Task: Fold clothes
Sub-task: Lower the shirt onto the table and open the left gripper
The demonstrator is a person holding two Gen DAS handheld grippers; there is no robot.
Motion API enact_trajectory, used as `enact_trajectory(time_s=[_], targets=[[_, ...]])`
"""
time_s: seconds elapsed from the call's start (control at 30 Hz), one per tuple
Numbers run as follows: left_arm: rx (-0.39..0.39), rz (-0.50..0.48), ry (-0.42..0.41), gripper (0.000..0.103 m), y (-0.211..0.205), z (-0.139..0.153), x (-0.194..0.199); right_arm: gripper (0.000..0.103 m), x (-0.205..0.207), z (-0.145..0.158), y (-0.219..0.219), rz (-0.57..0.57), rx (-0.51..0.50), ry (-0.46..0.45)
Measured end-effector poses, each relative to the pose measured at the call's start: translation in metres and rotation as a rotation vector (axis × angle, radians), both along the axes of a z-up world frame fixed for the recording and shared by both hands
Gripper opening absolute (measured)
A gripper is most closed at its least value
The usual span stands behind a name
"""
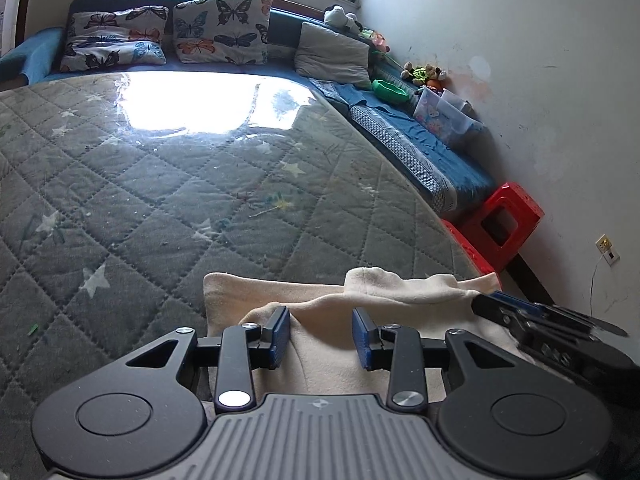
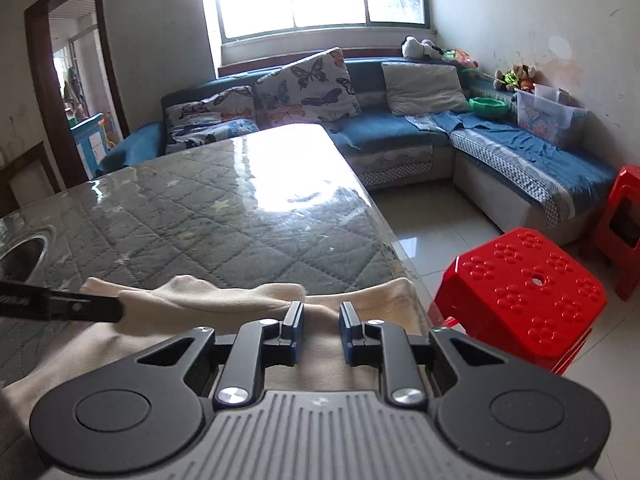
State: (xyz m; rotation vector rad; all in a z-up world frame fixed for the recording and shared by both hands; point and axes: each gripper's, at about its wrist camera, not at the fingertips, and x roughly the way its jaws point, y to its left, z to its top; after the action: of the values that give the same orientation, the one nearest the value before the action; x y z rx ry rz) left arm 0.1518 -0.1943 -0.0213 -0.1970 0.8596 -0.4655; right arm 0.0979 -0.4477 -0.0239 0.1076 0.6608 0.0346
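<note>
A cream garment (image 1: 320, 300) lies partly folded on the near edge of the table, which is covered by a grey quilted cloth with stars (image 1: 168, 184). My left gripper (image 1: 320, 332) is open above the garment, nothing between its blue pads. My right gripper (image 2: 321, 330) is open above the same cream garment (image 2: 224, 300) near the table's right edge. The right gripper shows in the left wrist view (image 1: 532, 316) at the right. The left gripper's fingers (image 2: 80, 306) show in the right wrist view at the left, touching a fold of the garment.
A glossy clear sheet covers the table (image 2: 240, 216). A metal bowl (image 2: 20, 256) sits at the table's left edge. Red plastic stools (image 2: 524, 292) stand on the tiled floor at the right. A blue corner sofa (image 2: 400, 136) with butterfly cushions lies beyond.
</note>
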Motion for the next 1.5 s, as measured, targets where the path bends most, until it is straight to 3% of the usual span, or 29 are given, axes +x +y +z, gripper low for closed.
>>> enact_trajectory(time_s=[0.23, 0.47, 0.77, 0.93, 1.07, 1.2, 1.33, 1.5], targets=[[0.072, 0.013, -0.014, 0.038, -0.018, 0.003, 0.002, 0.040, -0.026, 0.007, 0.025, 0.078, -0.046, -0.021], [0.046, -0.033, -0.048, 0.039, -0.008, 0.010, -0.022, 0.053, -0.070, 0.007, 0.038, 0.109, -0.088, -0.035], [0.109, -0.113, -0.171, 0.039, -0.002, 0.010, -0.090, 0.056, -0.112, -0.005, 0.032, 0.017, -0.099, -0.069], [0.174, -0.111, -0.212, 0.038, -0.009, 0.000, -0.099, 0.056, -0.113, -0.009, 0.034, 0.009, -0.103, -0.079], [0.141, -0.089, -0.214, 0.039, -0.004, 0.007, -0.103, 0.055, -0.120, 0.003, 0.036, 0.005, -0.102, -0.120], [0.135, -0.074, -0.204, 0.039, 0.004, 0.003, -0.104, 0.045, -0.122, 0.001, 0.037, 0.036, -0.050, -0.115], [0.135, -0.054, -0.181, 0.039, 0.010, -0.003, -0.103, 0.046, -0.121, -0.010, 0.038, 0.041, -0.048, -0.080], [0.115, -0.029, -0.167, 0.042, 0.019, 0.000, -0.105, 0.046, -0.124, -0.001, 0.036, 0.040, -0.052, -0.081]])
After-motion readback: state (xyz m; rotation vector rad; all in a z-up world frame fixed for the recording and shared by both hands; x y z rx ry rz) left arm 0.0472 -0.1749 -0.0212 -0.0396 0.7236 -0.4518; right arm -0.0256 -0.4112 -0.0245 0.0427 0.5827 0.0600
